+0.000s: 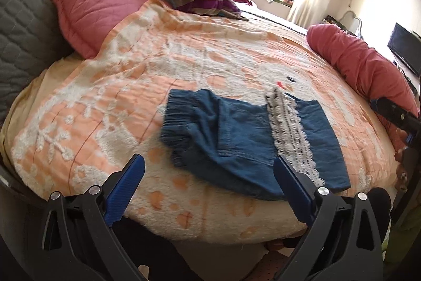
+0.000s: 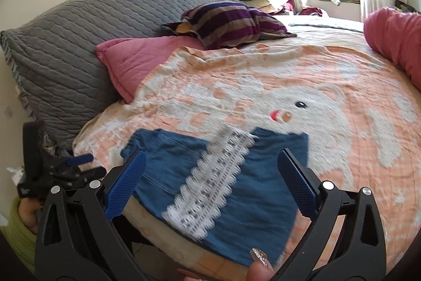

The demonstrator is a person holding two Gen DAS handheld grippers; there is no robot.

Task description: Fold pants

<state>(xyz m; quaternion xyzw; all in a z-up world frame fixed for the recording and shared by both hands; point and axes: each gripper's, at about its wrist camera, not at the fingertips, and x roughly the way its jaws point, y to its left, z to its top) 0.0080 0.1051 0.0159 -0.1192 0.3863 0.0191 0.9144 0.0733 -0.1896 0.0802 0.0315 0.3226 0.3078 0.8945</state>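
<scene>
Pants (image 1: 236,138) lie folded on the orange-and-white blanket (image 1: 131,86), close to the bed's near edge, with a white lace band (image 1: 289,133) running across the denim. At left, the elastic waistband (image 1: 181,117) sits bunched and uneven; pressing it as it lies would set a crooked fold. The left gripper (image 1: 208,188) hangs over the near edge, jaws spread, nothing between them. The right gripper (image 2: 213,183) is likewise spread and empty above the lace. Snagging that lace with a pad would drag the top layer askew. A nudge toward the near edge could slide the bundle off the bed.
</scene>
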